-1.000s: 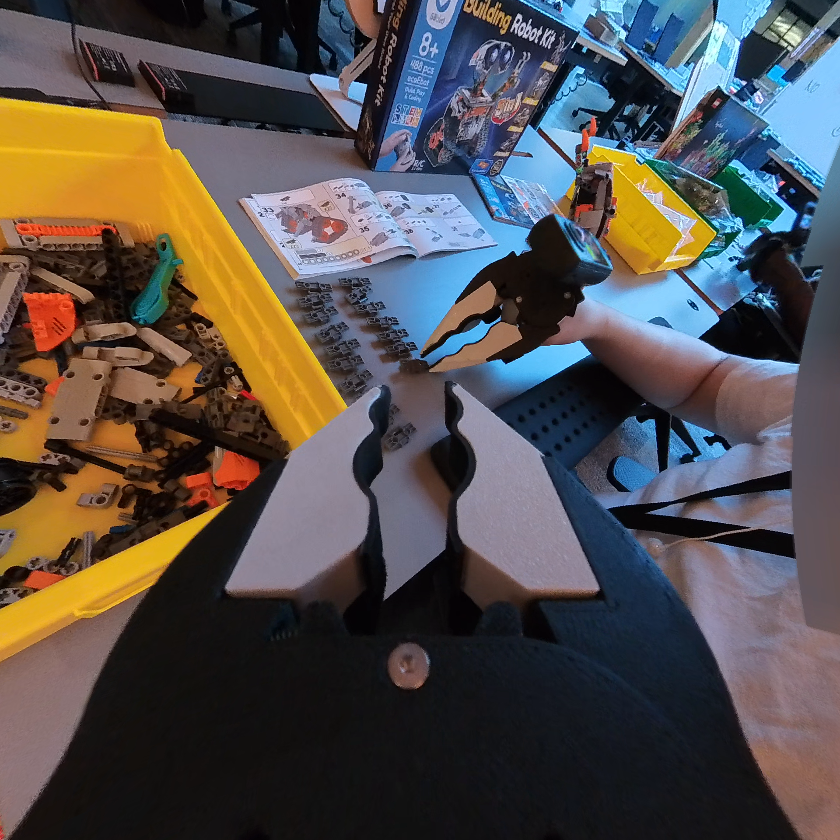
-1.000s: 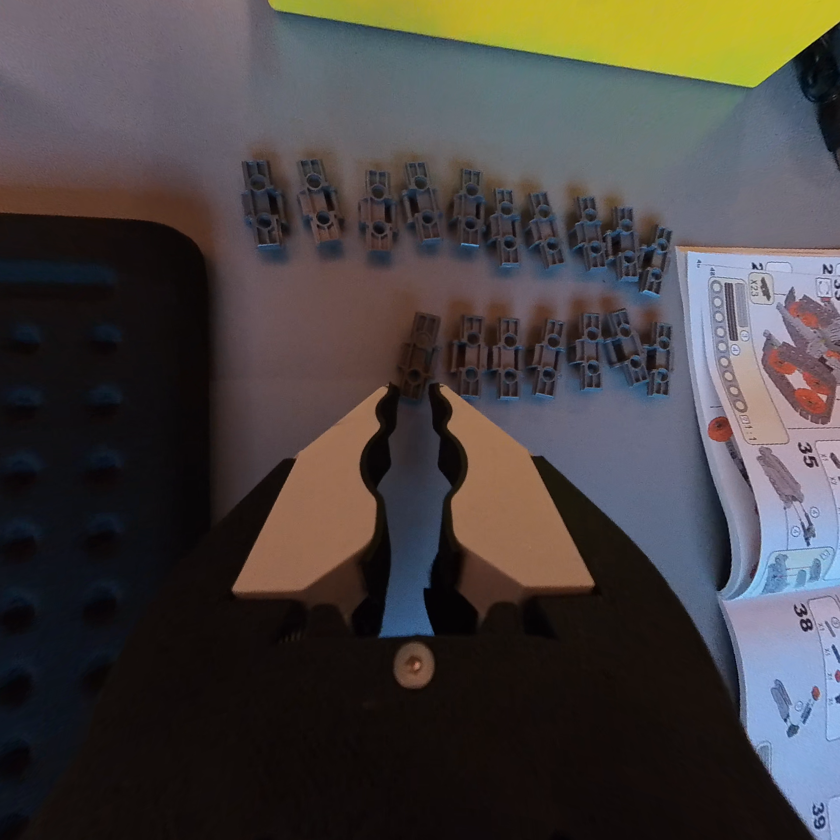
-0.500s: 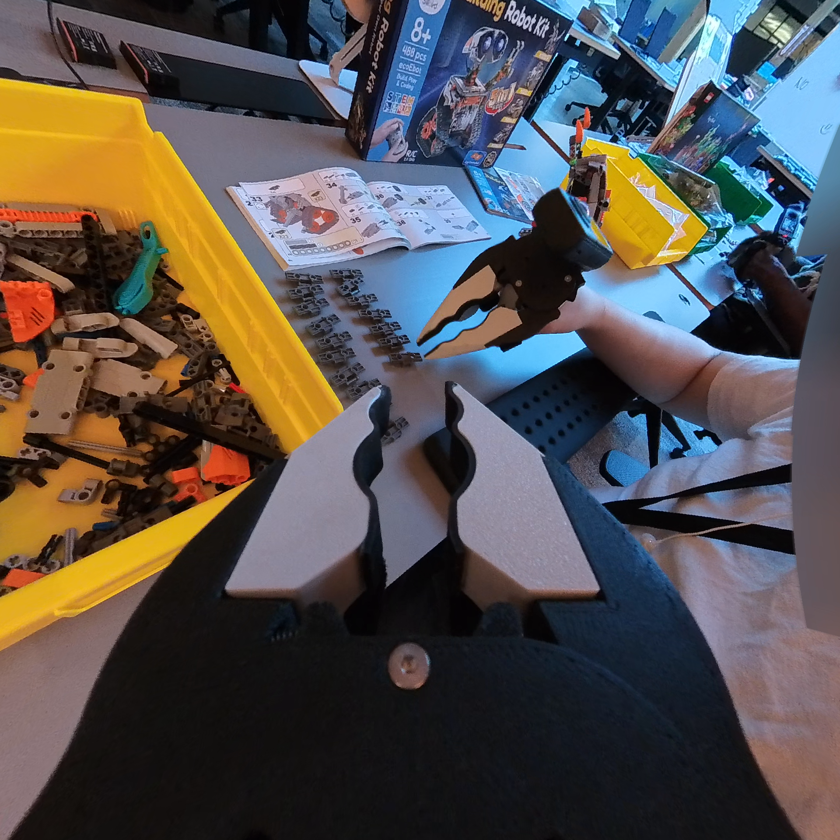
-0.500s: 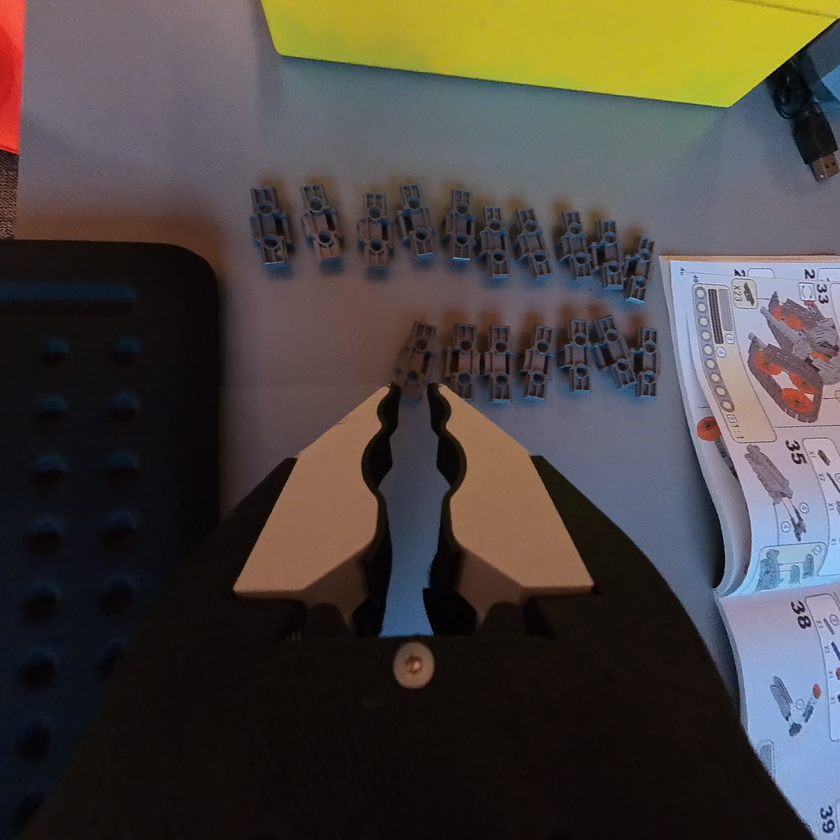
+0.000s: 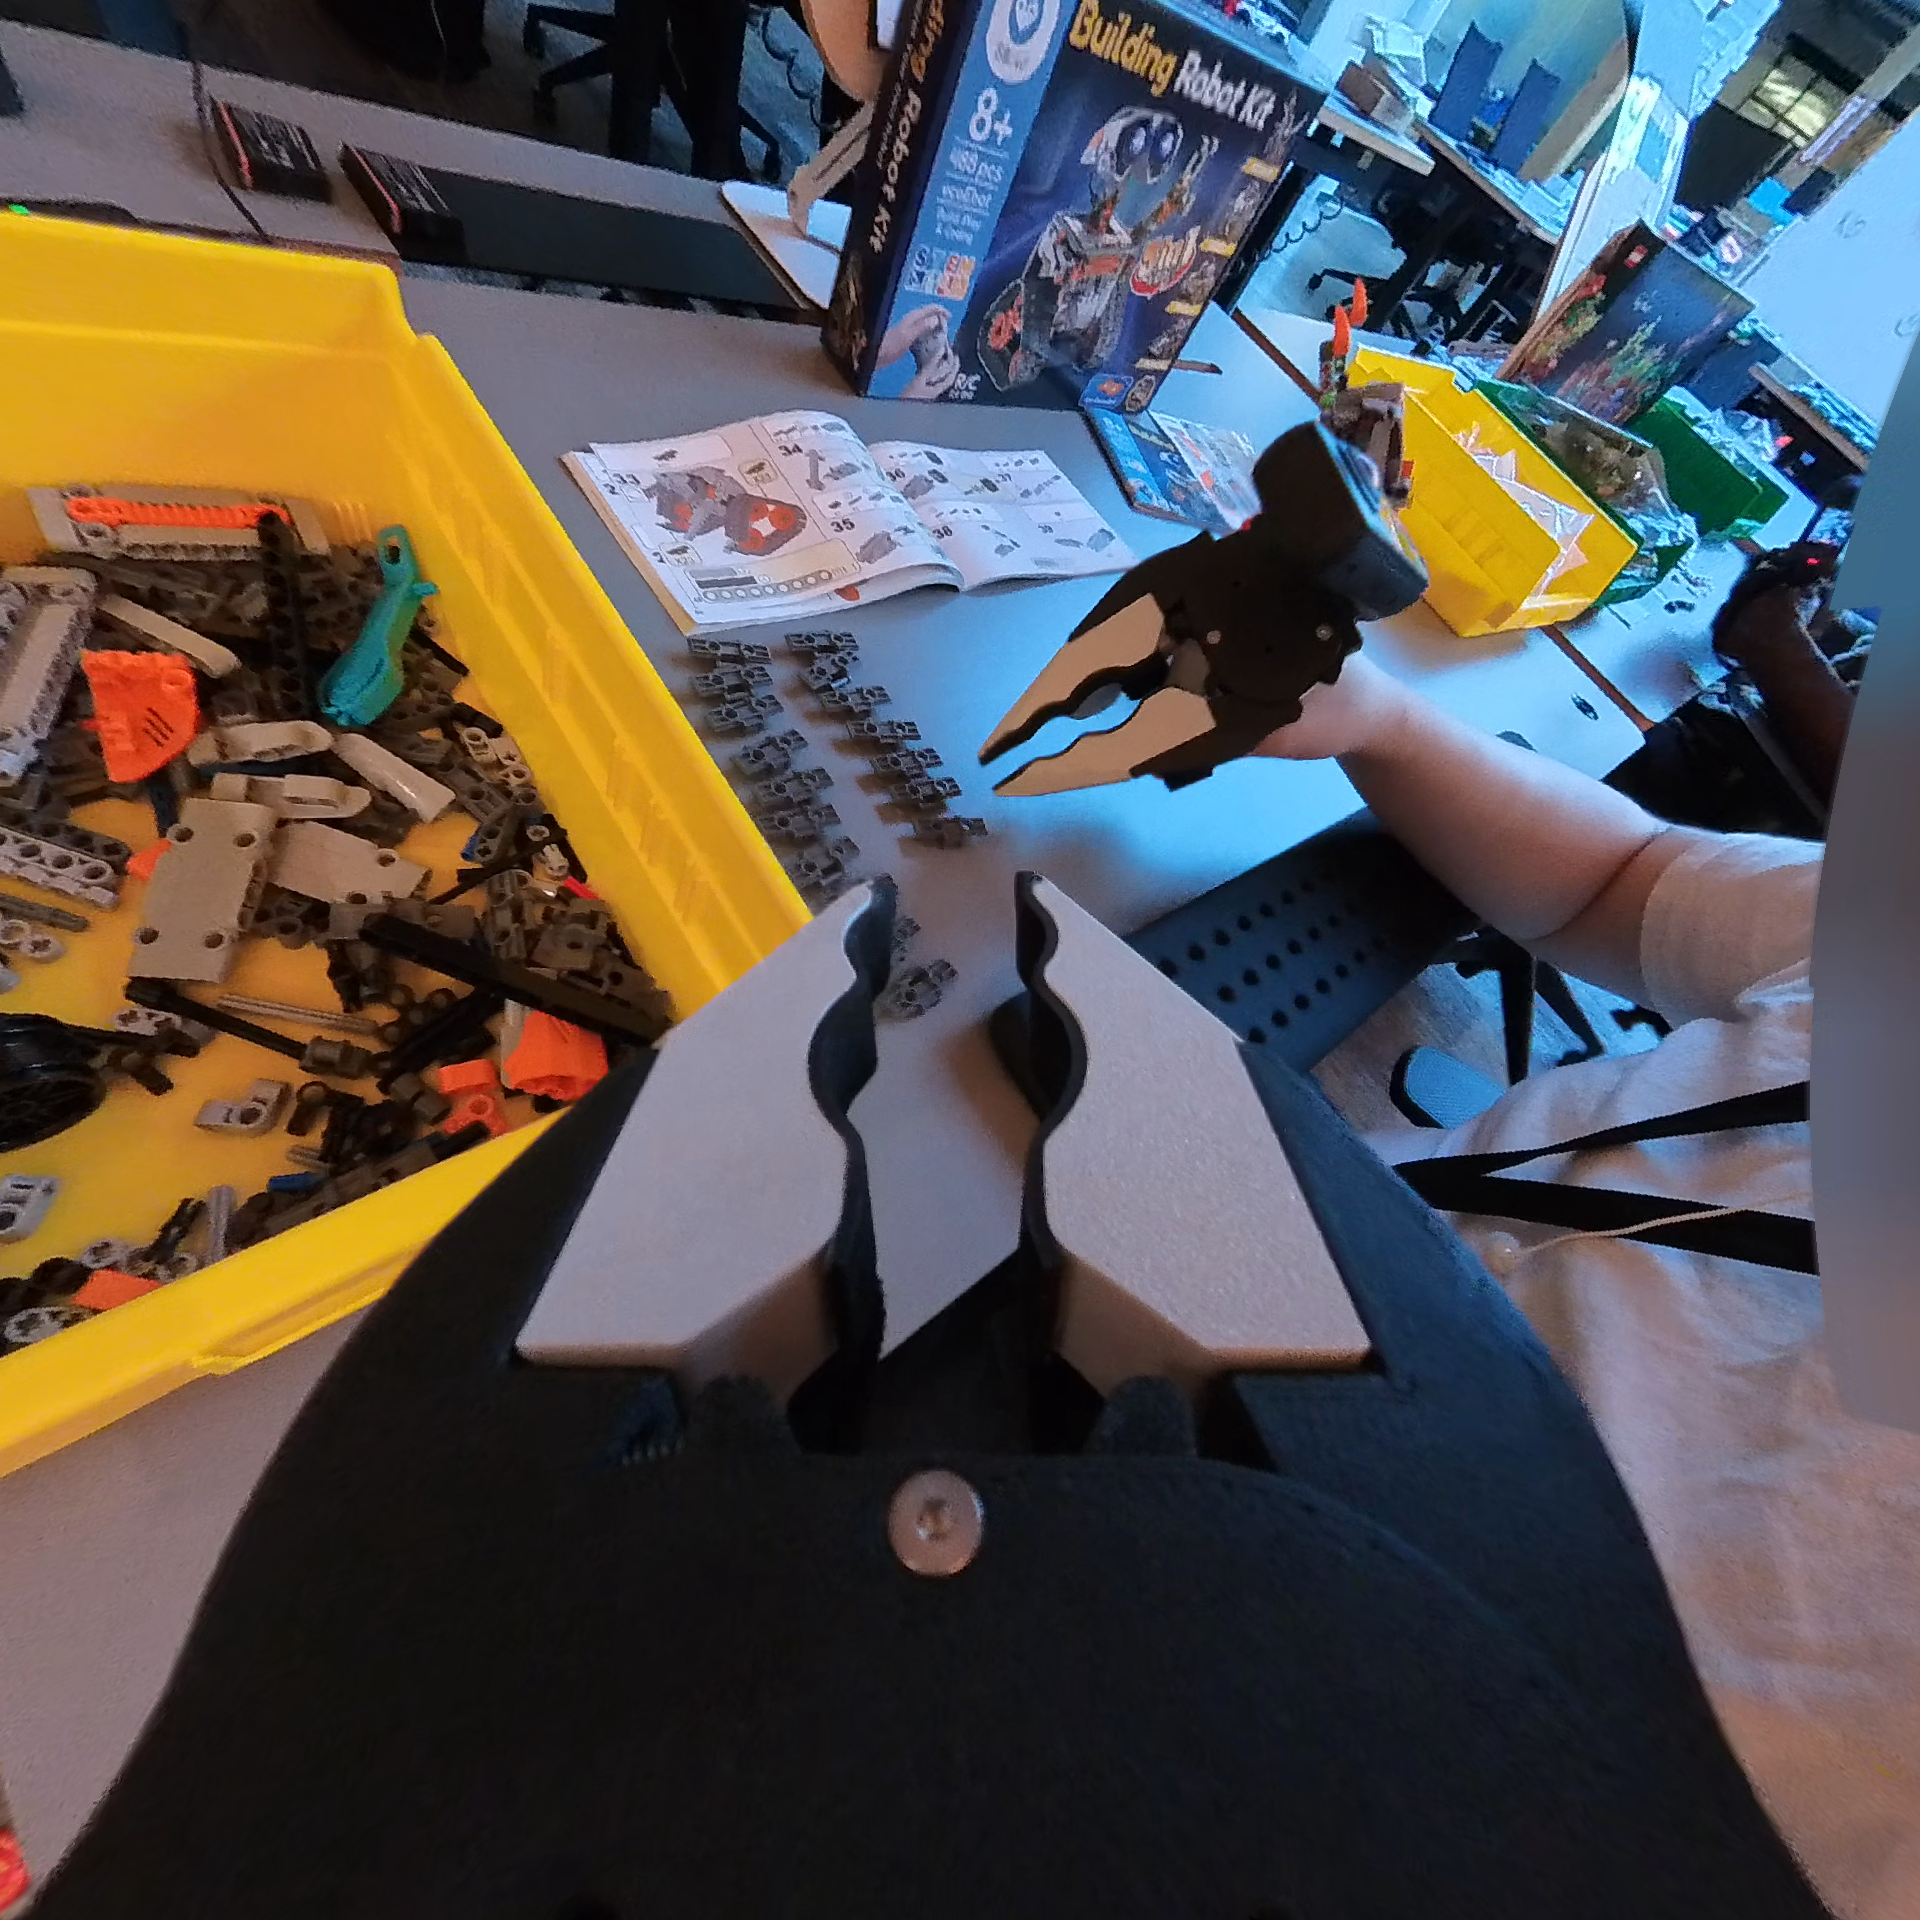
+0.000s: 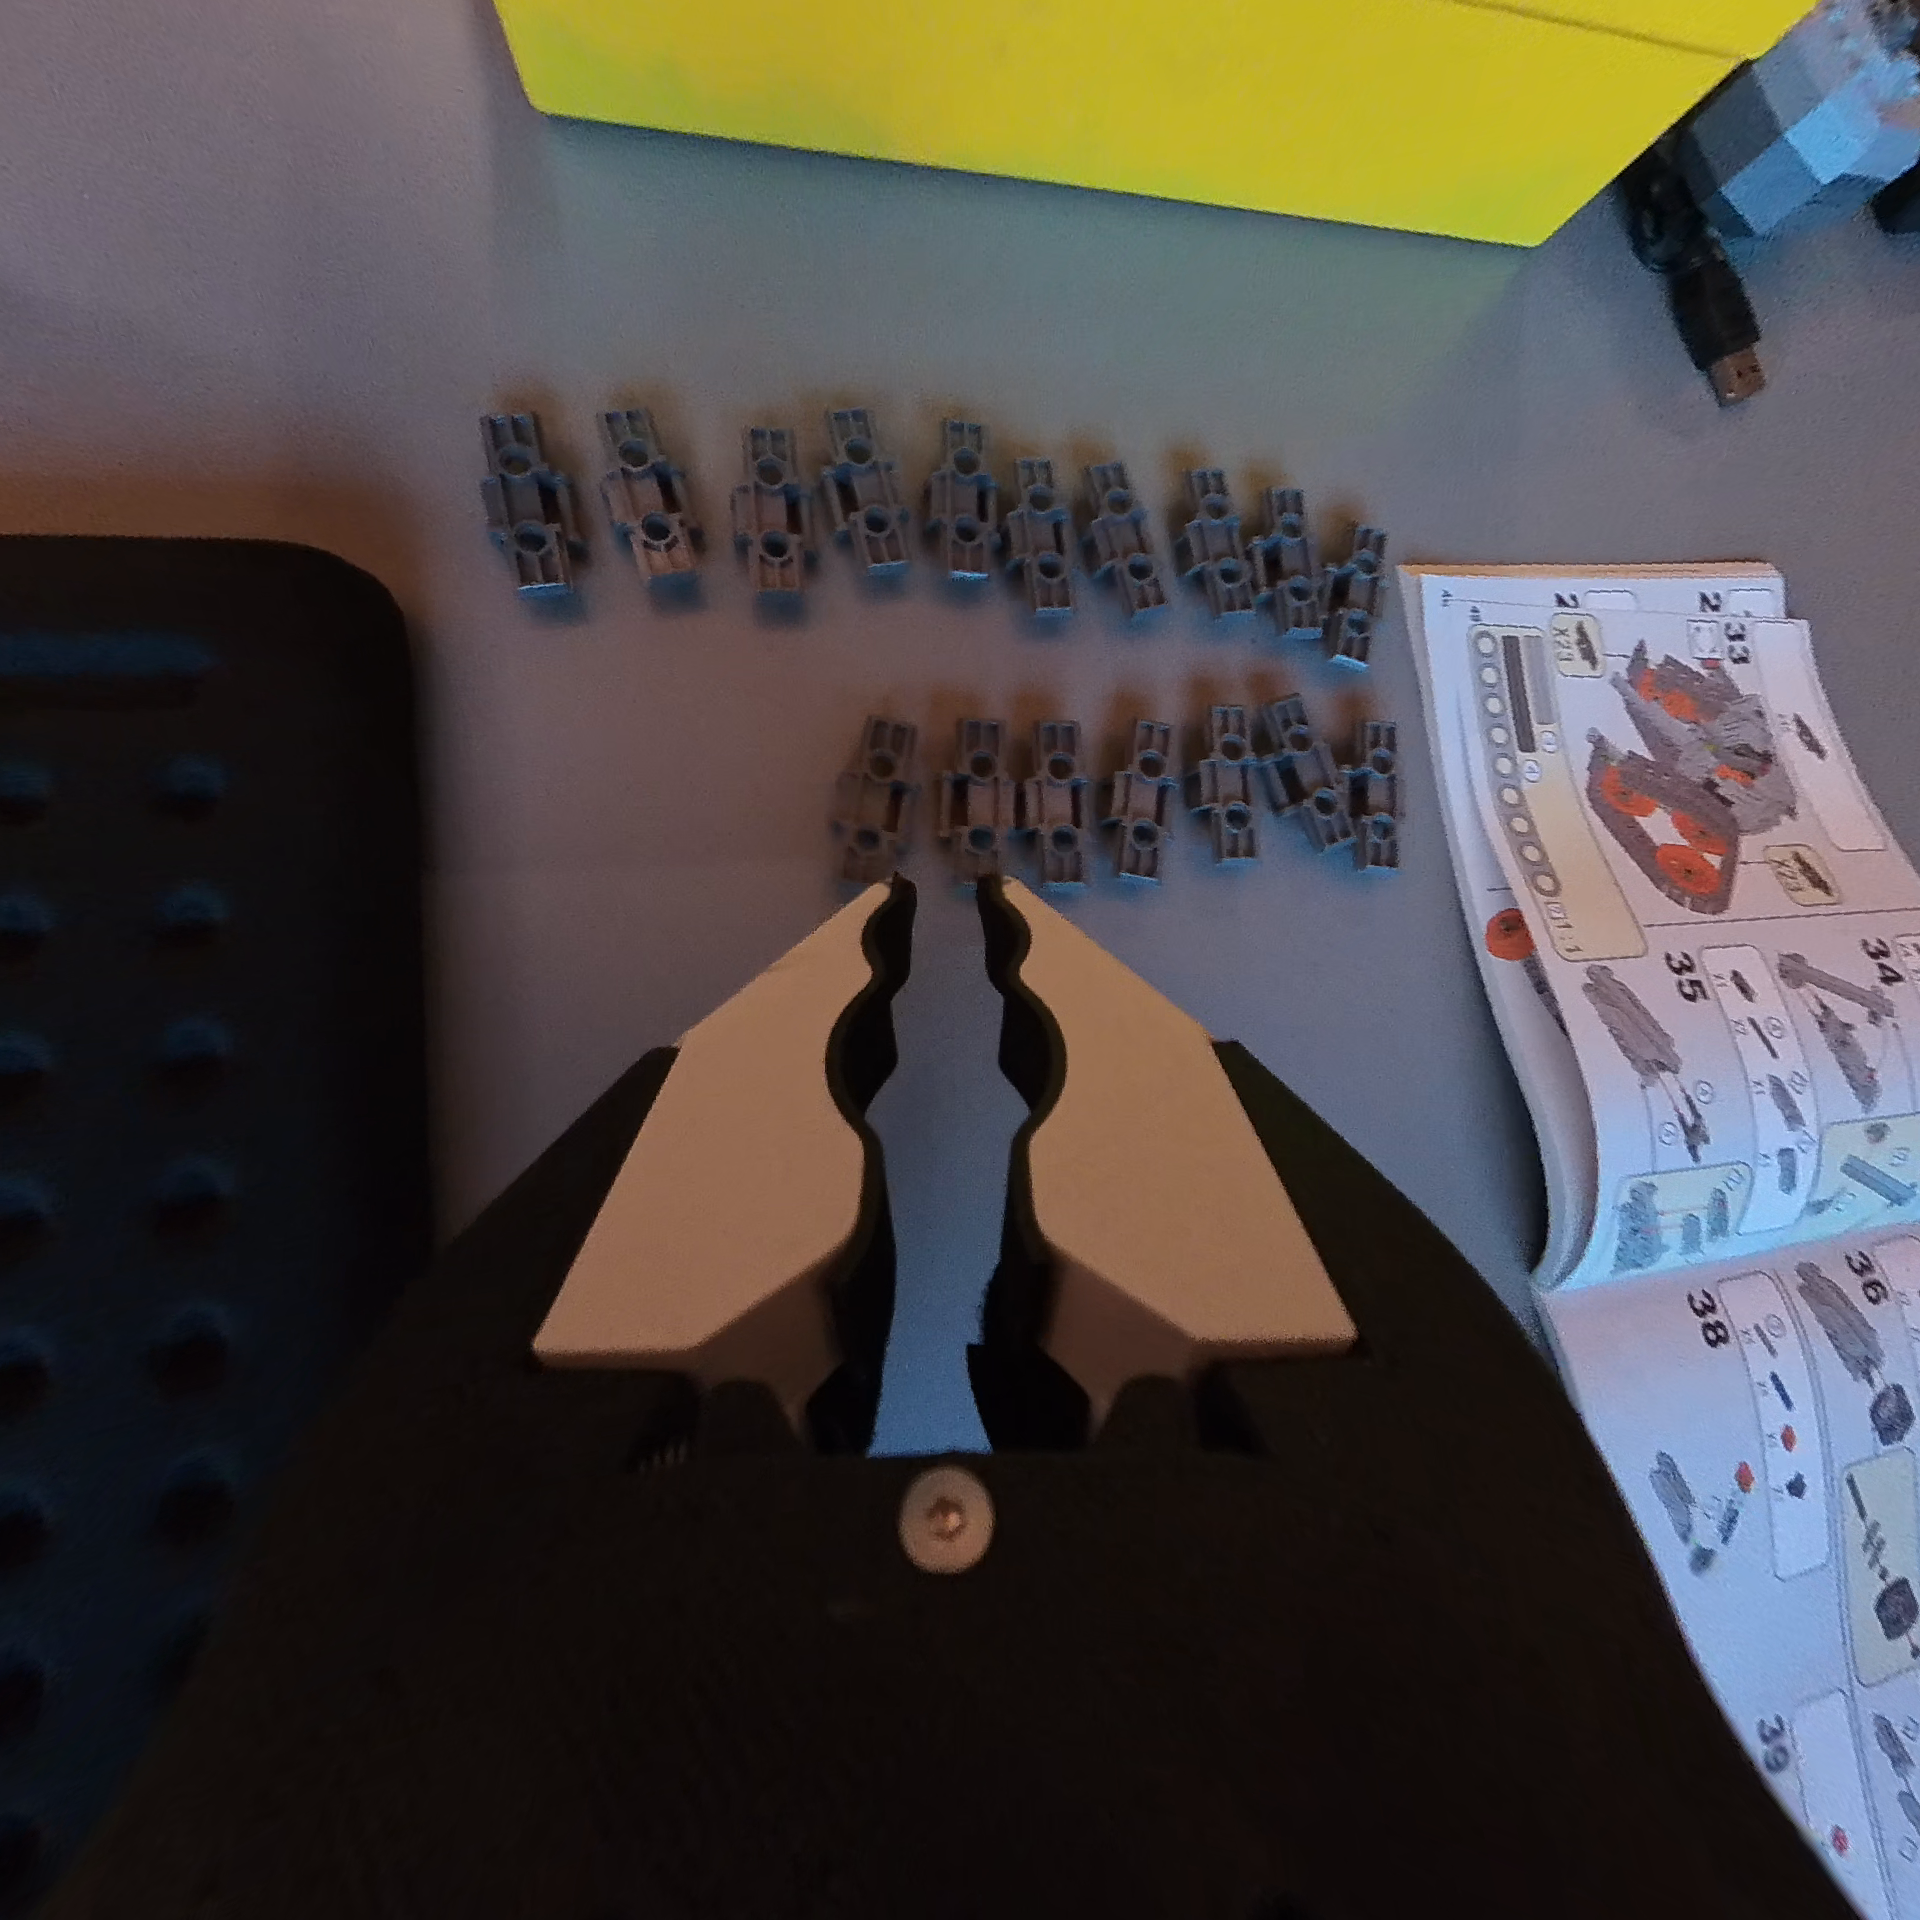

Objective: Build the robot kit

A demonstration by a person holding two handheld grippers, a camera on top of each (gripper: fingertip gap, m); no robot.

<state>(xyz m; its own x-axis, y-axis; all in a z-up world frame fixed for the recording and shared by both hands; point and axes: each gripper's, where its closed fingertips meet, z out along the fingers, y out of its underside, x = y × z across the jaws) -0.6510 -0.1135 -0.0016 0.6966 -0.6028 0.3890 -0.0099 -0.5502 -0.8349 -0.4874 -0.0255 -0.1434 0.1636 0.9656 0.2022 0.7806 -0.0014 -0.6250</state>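
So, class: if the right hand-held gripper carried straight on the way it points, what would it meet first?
Probably the near row of small grey connector pieces: the right hand-held gripper, open and empty, points at that row's left end, likely its leftmost piece. Its height above the table is unclear.

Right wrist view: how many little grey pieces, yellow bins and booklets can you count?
Little grey pieces: 17 (10 in the far row, 7 in the near row)
Yellow bin: 1
Booklet: 1
Total: 19
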